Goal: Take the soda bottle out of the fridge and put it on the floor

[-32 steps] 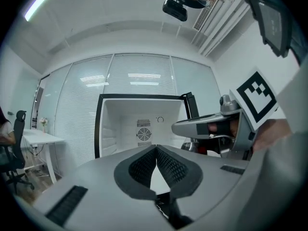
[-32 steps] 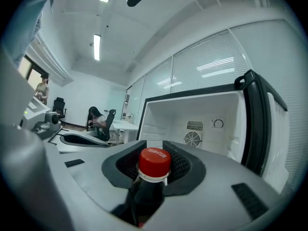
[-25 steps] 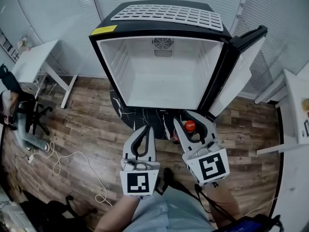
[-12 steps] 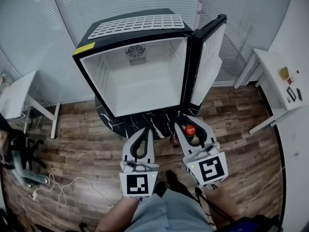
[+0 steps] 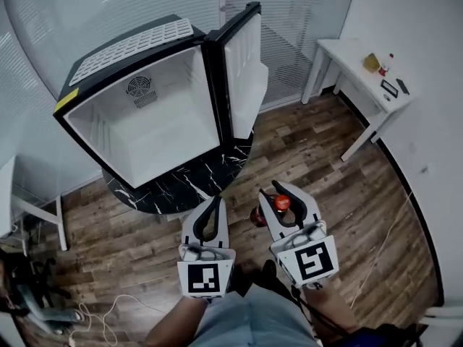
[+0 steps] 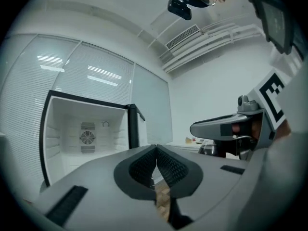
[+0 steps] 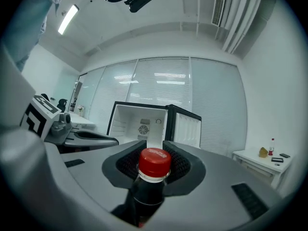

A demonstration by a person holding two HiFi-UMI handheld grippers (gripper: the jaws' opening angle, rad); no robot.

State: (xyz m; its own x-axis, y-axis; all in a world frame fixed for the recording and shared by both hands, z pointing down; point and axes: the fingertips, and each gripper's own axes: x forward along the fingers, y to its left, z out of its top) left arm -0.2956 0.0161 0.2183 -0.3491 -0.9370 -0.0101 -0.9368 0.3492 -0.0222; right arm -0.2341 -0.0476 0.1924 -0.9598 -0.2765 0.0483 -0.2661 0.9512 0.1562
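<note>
**Bottle out of fridge, held in right gripper over the floor**

Room: small office with a wood-plank floor [image 5: 325, 157] and a glass wall with blinds [image 5: 108, 6] at the back.

- A mini fridge [image 5: 130, 45] sits on a round black marble table [image 5: 181, 186], ahead and to the left of both grippers. Its door [image 5: 242, 71] is swung wide open. The interior is white and bare, with the fan grille visible on the back wall.
- A white desk [image 5: 362, 71] stands ahead and to the right of the right gripper, well apart from it. A few small items lie on top, too small to name.
- A loose cable [image 5: 108, 316] lies on the planks behind and to the left of the left gripper.

Right gripper [image 7: 154, 146]: it points level, with the jaws partly apart and clamped on the neck of the soda bottle [image 7: 151, 186], just under the red cap. The dark bottle body hangs below the jaws. The head view puts it over bare planks, on the near side of the marble table and clear of the fridge. No view shows the bottle's bottom end.

Left gripper [image 6: 156, 148]: it is just beside the right one on its left, roughly parallel, and also points level. The jaw tips are pressed together with nothing between them, only floor visible through the gap lower down.

The fridge opening shows in the background of both gripper views, beyond the jaw tips.
</note>
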